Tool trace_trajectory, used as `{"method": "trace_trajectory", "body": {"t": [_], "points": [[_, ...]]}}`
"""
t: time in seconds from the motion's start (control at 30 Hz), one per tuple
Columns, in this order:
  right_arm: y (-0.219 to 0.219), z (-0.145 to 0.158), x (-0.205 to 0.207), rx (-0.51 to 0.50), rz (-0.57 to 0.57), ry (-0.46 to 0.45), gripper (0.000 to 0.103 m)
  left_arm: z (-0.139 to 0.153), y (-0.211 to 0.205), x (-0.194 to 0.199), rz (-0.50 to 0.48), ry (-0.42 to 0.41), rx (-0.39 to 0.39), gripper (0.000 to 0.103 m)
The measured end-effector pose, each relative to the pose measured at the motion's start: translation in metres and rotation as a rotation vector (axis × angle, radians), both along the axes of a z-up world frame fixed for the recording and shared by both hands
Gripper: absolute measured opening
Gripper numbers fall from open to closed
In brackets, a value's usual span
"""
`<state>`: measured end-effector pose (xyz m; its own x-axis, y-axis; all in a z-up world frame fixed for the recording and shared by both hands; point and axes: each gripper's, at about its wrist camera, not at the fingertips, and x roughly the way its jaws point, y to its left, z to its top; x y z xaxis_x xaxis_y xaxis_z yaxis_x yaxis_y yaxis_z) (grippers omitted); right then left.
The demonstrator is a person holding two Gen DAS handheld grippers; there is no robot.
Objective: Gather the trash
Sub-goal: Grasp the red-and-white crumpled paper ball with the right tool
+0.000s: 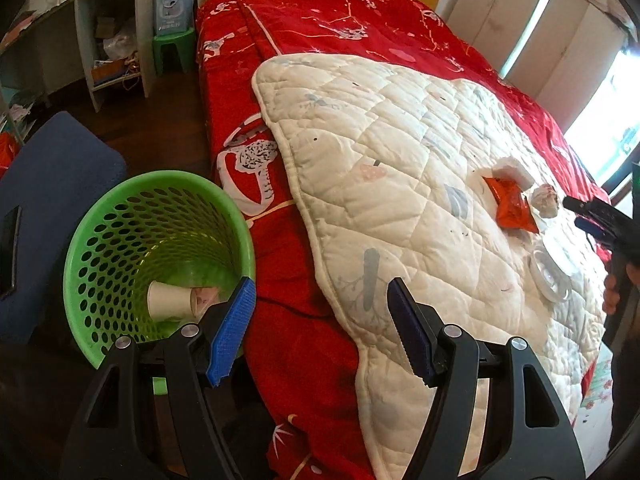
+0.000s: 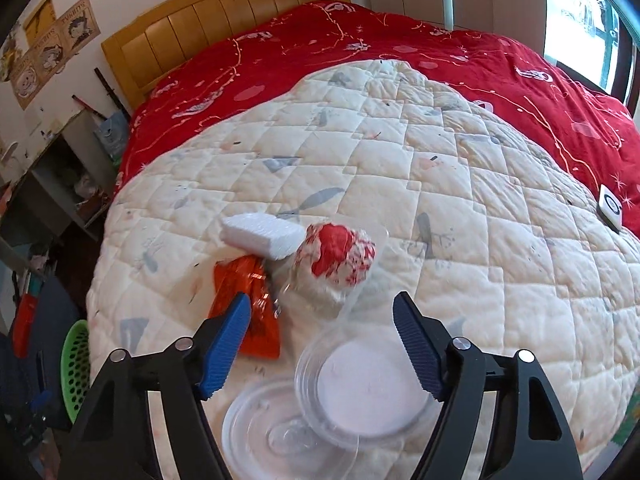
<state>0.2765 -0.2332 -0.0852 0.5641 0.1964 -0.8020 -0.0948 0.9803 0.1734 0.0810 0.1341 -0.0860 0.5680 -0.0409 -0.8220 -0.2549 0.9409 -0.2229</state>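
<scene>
A green perforated basket (image 1: 120, 240) stands on the floor beside the bed, with a paper cup (image 1: 170, 302) and a scrap of paper inside. My left gripper (image 1: 320, 292) hangs open and empty over the bed's edge, just right of the basket. On the white quilt (image 2: 400, 160) lie an orange wrapper (image 2: 246, 312), a white foam block (image 2: 262, 234), a crumpled red-and-white wad (image 2: 340, 256) in clear plastic, a clear round container (image 2: 372, 384) and a clear lid (image 2: 260, 436). My right gripper (image 2: 320, 296) hovers open above the container and wad, touching neither.
A red bedspread (image 1: 320, 20) covers the bed under the quilt. A white device (image 2: 610, 208) lies on it at the far right. A blue chair (image 1: 52, 184) stands left of the basket, with shelves (image 1: 108, 48) and a green stool (image 1: 174, 46) beyond.
</scene>
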Motion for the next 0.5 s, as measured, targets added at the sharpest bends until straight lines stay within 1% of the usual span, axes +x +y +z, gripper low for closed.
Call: {"method": "trace_trajectory", "body": {"t": [0.1, 0.3, 0.4, 0.43, 0.5], "points": [[0.004, -0.006, 0.011, -0.017, 0.004, 0.008, 0.067, -0.003, 0.002, 0.003, 0.001, 0.009, 0.003, 0.068], [0.016, -0.016, 0.027, -0.085, -0.004, 0.005, 0.064, -0.012, 0.008, 0.006, 0.013, 0.029, 0.002, 0.068], [0.02, -0.023, 0.033, -0.117, -0.005, 0.015, 0.059, -0.016, 0.01, 0.008, 0.019, 0.038, 0.0, 0.068], [0.022, -0.025, 0.035, -0.127, -0.004, 0.018, 0.055, -0.016, 0.01, 0.009, 0.018, 0.039, -0.001, 0.068], [0.023, -0.029, 0.037, -0.147, -0.007, 0.025, 0.051, -0.016, 0.009, 0.01, 0.015, 0.039, 0.002, 0.068]]}}
